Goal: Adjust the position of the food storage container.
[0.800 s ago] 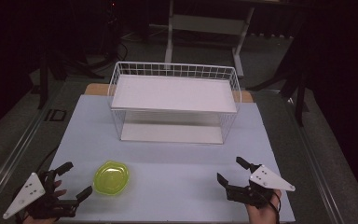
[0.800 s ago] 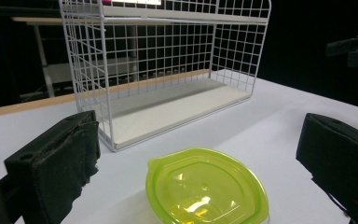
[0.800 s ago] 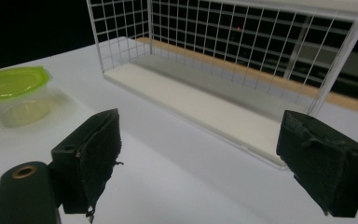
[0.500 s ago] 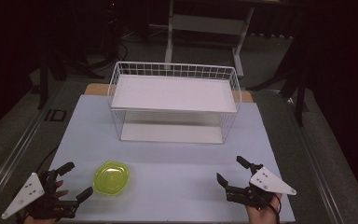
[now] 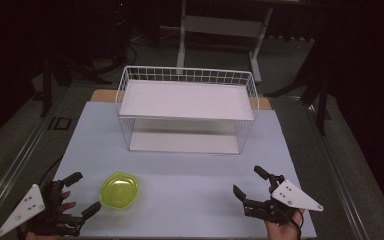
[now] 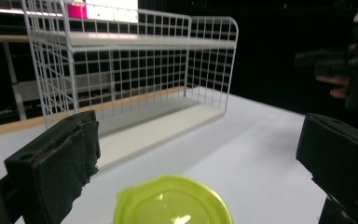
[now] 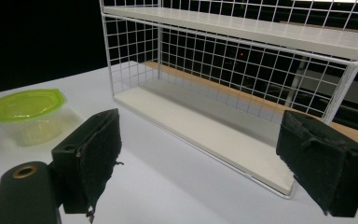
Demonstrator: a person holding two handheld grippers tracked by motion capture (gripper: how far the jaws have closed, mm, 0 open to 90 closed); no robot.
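Observation:
A small clear tub with a lime-green lid (image 5: pixel 119 189) sits on the white tabletop near the front left; it is also low in the left gripper view as the lid (image 6: pixel 173 203) and at the far left of the right gripper view (image 7: pixel 28 114). My left gripper (image 5: pixel 82 195) rests just left of the tub, jaws wide open and empty. My right gripper (image 5: pixel 248 181) lies at the front right, also wide open with nothing between its pads (image 7: pixel 91 154). A white two-level wire shelf (image 5: pixel 187 100) stands at the table's middle back.
The pale table surface (image 5: pixel 190 175) stretches between both grippers and the shelf. A wooden board edge (image 5: pixel 102 95) shows behind the shelf. Dark floor and a metal stand (image 5: pixel 220 25) lie beyond the table.

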